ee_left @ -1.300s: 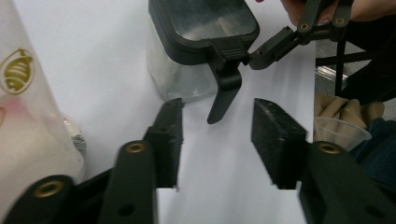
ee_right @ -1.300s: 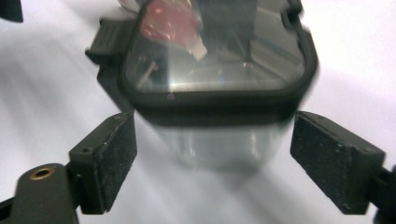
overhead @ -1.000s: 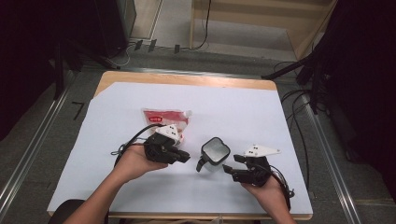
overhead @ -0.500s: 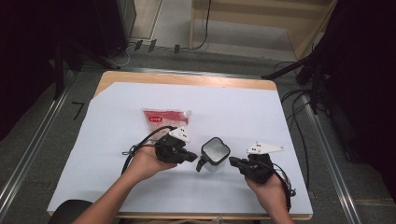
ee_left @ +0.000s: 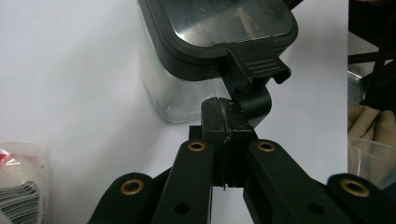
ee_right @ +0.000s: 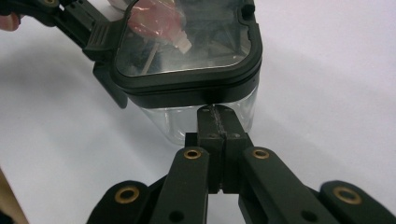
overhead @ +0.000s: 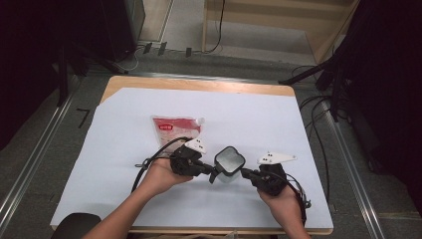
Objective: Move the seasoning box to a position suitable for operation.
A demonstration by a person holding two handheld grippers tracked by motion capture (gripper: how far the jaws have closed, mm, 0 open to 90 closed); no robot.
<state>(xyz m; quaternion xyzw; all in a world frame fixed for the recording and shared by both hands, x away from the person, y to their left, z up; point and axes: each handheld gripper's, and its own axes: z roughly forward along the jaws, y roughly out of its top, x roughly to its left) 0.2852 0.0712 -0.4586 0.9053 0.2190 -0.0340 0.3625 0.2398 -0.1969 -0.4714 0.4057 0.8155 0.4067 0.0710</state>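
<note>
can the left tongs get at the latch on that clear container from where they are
Probably yes: the left tongs, jaws shut, sit right at the black latch of the clear container, nothing between them. The right tongs press the opposite side.

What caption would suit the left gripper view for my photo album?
Shut left claw meets the black latch of a clear, black-lidded container on a white table.

A clear jar (overhead: 229, 163) is seen with a black lid (ee_left: 219, 32) whose middle panel is glossy grey. Both grippers (overhead: 211, 173) (overhead: 247, 174) are black, with brass-coloured rivets and white top plates. The pouch (overhead: 176, 128) is red and white, with a white cap. The table (overhead: 199, 84) is tan wood, covered by a plain white sheet (overhead: 259, 117).
</note>
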